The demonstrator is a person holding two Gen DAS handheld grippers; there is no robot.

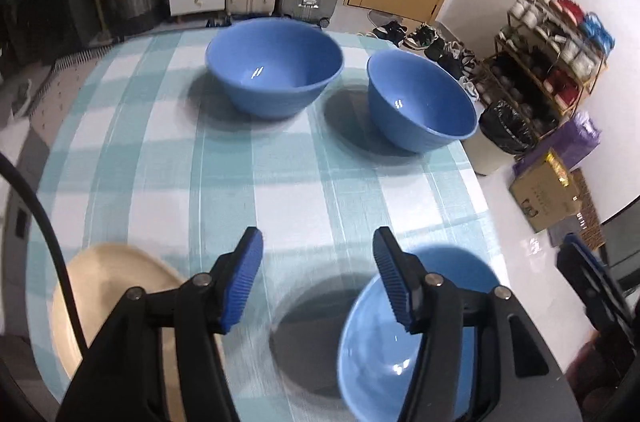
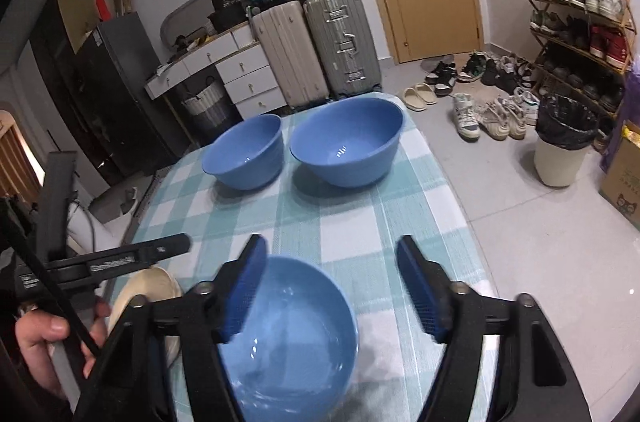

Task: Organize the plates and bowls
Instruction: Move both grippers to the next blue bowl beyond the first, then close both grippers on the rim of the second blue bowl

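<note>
Left wrist view: my left hand-held gripper (image 1: 318, 276) hangs spread (ribbed blue pads) over the checked table (image 1: 168, 158); right hand-held gripper (image 2: 332, 286) likewise spread above a glossy round bowl (image 2: 288, 338).

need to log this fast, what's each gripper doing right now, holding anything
Left gripper: open, holding nothing.
Right gripper: open, holding nothing; the small glossy blue bowl sits below it.

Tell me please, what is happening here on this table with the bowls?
A person holds a gripper in each hand above a table with a checked cloth. Both the left gripper and the right gripper are open and hold nothing. A near blue bowl sits below them, beside a cream plate. A large blue bowl and a medium blue bowl stand apart at the far end, not yet stacked.
</note>
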